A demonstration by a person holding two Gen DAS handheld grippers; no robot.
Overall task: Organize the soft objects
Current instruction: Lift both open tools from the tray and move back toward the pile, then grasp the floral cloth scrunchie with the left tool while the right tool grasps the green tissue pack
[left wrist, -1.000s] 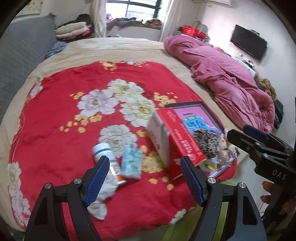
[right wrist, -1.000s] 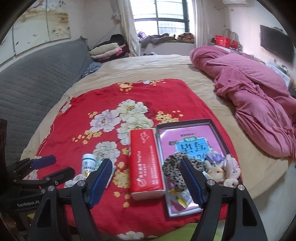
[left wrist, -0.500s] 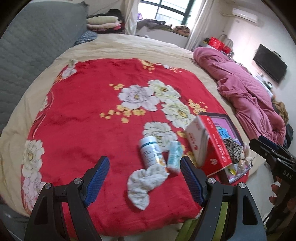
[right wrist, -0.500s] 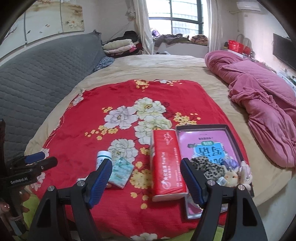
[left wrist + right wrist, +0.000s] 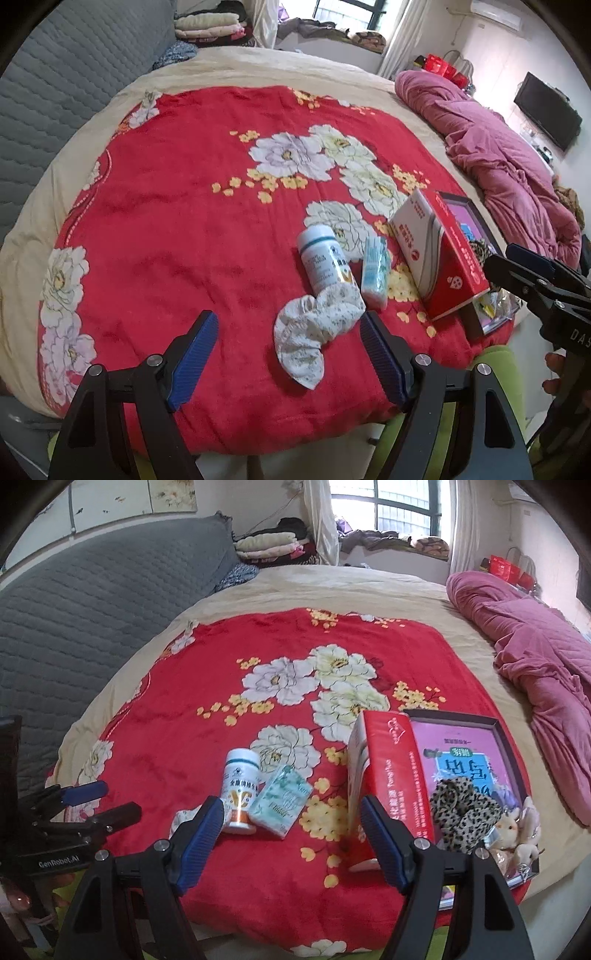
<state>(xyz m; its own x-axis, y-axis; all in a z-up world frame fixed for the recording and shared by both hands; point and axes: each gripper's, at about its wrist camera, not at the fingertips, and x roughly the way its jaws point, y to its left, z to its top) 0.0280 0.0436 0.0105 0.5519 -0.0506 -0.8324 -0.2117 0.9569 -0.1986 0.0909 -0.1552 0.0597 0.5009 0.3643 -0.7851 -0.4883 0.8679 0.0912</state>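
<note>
Plush red blanket (image 5: 177, 229), glossy cardboard box (image 5: 443, 266), cloth sock (image 5: 314, 325).

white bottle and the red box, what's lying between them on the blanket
A small pale-blue tissue pack lies between the white bottle and the red box, on the red floral blanket. Both wrist views show it.

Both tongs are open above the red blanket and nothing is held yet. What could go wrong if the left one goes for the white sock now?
1. The white sock lies against the bottom of the pill bottle; the open left tongs may knock the bottle so it rolls.
2. The tissue pack is close beside it and might be pinched together.
3. The sock is near the blanket's front edge and may slide off.
</note>
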